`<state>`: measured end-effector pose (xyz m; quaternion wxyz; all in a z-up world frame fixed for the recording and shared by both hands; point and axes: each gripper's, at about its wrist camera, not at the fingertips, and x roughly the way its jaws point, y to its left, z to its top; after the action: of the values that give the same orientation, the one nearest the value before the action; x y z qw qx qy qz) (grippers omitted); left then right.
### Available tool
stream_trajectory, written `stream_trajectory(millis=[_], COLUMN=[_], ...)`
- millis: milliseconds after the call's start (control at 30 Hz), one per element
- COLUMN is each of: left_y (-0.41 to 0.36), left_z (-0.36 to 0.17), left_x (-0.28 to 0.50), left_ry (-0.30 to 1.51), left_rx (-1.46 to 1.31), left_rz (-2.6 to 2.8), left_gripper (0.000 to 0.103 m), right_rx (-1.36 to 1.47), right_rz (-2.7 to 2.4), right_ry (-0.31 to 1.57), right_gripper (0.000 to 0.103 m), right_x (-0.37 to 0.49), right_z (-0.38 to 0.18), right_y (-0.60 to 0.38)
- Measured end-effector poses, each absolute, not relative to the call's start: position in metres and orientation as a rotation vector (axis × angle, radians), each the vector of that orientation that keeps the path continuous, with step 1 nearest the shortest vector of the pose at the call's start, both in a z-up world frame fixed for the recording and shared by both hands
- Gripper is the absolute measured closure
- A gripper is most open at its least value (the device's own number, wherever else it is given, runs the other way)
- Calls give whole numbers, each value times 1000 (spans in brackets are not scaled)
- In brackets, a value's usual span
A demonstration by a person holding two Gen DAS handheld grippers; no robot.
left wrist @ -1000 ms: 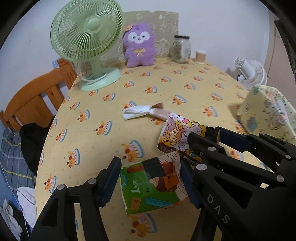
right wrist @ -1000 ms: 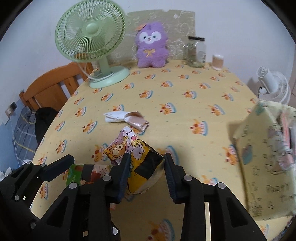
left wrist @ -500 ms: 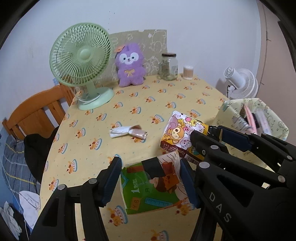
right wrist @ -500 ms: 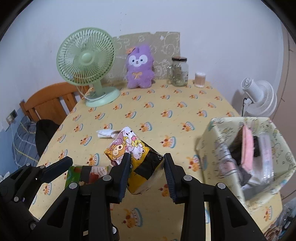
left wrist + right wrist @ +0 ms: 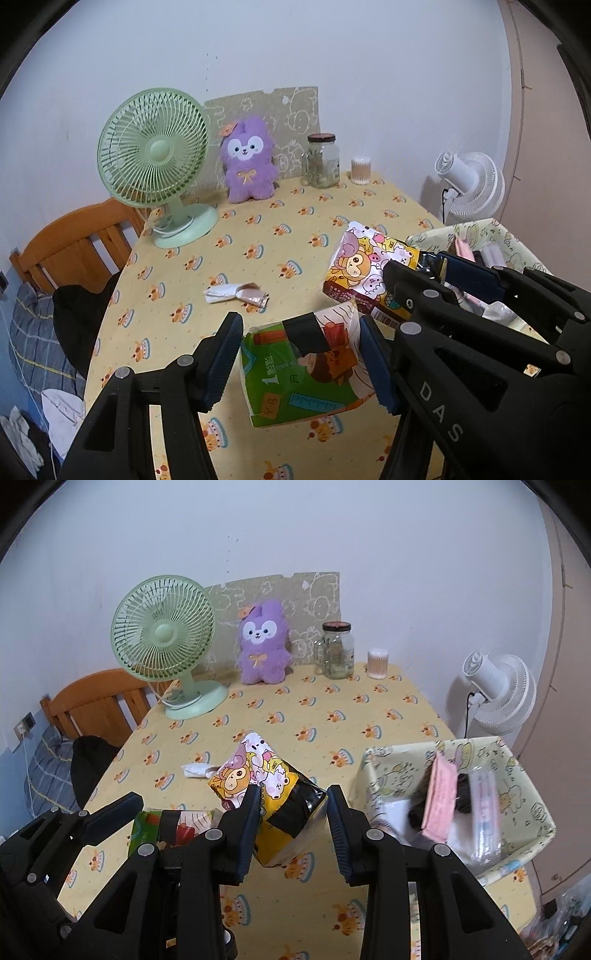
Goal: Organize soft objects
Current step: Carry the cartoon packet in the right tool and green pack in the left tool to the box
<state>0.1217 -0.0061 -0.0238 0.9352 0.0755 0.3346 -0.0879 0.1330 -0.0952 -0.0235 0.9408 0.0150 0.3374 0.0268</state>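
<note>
1. Both packs are up in the air now! The left gripper (image 5: 301, 363) is clenched on the green tissue pack (image 5: 301, 369), and the right gripper (image 5: 291, 823) is squeezing the cartoon-print pack (image 5: 271, 797) between its pads.

2. A second ago the two packs sat low over the tablecloth (image 5: 277, 229); since then both hands have climbed and pulled back toward the near edge, with more of the table and wall coming into sight behind them.

3. Neither grip has changed during the lift: the jaws sit at the same width, and each pack hangs clear of the cloth without sagging out.

4. The big change on the right side: the fabric basket (image 5: 517, 775) is now fully in sight in the right wrist view, open top showing a pink item and some dark things already inside. A second ago only its side wall showed.

5. That looks like the pickup is done and the carry is under way, with the basket, near right, as the likely drop spot.

6. One soft item remains on the cloth: a crumpled wrapper (image 5: 236, 293) in the middle of the table, untouched.

7. Far end unchanged: green fan (image 5: 155, 173) at far left, purple plush (image 5: 249, 166) against the wall, glass jar (image 5: 323, 160) just right of it.

8. The cartoon-print pack sits closest to the basket, so it looks set to go in first.
</note>
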Motion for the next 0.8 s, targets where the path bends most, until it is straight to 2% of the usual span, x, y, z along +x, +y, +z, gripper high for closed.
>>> stream_trajectory(millis=[800], left_y=[-74], left_z=[-6], left_x=[121], left_ry=[600], left_rx=[136], left_rz=[-241], left_gripper=[38], right_rx=[12], right_rz=[1], right_ry=[606], right_gripper=[64], right_x=[125], right_z=[4], right_y=[-163])
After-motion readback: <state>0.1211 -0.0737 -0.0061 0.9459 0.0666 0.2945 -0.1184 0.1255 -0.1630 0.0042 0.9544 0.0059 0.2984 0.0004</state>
